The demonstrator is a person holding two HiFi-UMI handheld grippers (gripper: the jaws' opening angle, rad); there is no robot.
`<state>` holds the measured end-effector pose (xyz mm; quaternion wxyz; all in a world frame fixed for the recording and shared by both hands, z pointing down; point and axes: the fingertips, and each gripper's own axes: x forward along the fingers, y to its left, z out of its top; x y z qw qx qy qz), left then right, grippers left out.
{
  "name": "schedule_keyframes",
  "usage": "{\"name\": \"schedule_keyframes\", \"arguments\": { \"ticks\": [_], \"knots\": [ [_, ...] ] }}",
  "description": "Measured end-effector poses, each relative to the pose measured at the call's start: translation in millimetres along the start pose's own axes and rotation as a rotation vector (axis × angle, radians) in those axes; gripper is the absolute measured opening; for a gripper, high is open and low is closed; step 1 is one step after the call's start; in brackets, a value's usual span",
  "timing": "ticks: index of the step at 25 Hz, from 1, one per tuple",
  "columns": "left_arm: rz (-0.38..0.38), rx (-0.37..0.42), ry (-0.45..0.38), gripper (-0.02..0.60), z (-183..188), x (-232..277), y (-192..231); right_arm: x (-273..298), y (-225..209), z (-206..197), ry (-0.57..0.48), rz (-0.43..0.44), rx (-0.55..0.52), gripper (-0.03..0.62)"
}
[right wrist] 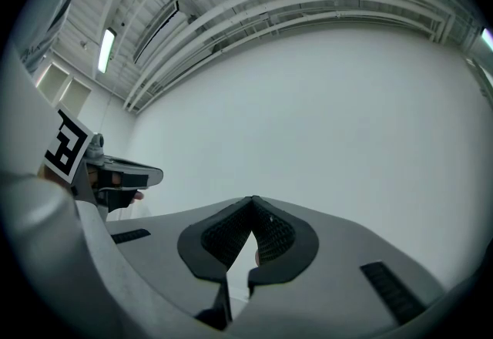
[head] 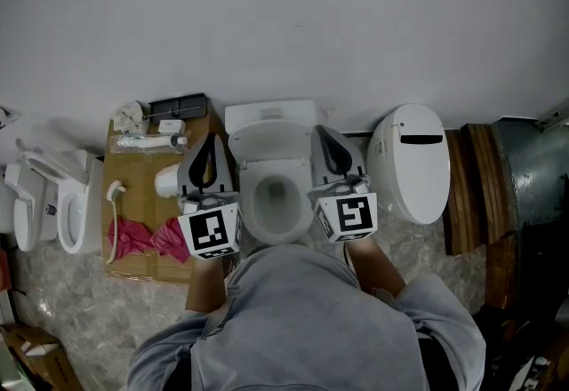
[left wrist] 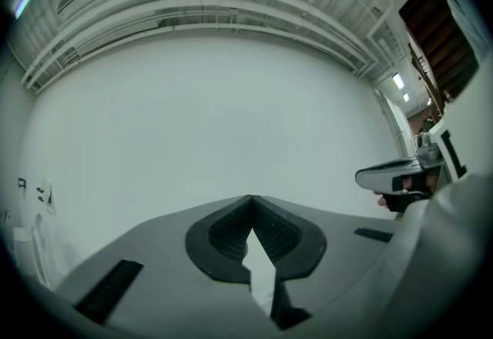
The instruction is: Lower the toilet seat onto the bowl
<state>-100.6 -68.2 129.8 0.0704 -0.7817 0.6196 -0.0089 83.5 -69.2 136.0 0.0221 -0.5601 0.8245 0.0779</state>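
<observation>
White porcelain dead centre: the toilet backs onto the pale wall, and the toilet seat reads as a light ring around the bowl's opening, right between the two tools. From overhead I can't tell whether it lies fully flat.

Left tongs are closed, tips meeting with nothing between them, pointing level at the wall just left of the bowl. Right tongs, same story: pressed together, empty, just right of the bowl.

Off to the left, a cardboard sheet on the floor carries a pink cloth, a white roll and a black tray. To the right sits a rounded white fixture, then wooden planks. The person, in a grey top, stands right at the bowl.
</observation>
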Motion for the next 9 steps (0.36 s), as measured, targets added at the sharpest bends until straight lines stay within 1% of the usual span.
{"name": "schedule_keyframes", "arguments": {
  "ticks": [9],
  "knots": [
    [0.001,0.003,0.003,-0.002,-0.8,-4.4,1.2,-2.3,3.8,1.3,0.007,0.007,-0.014,-0.002]
  ]
}}
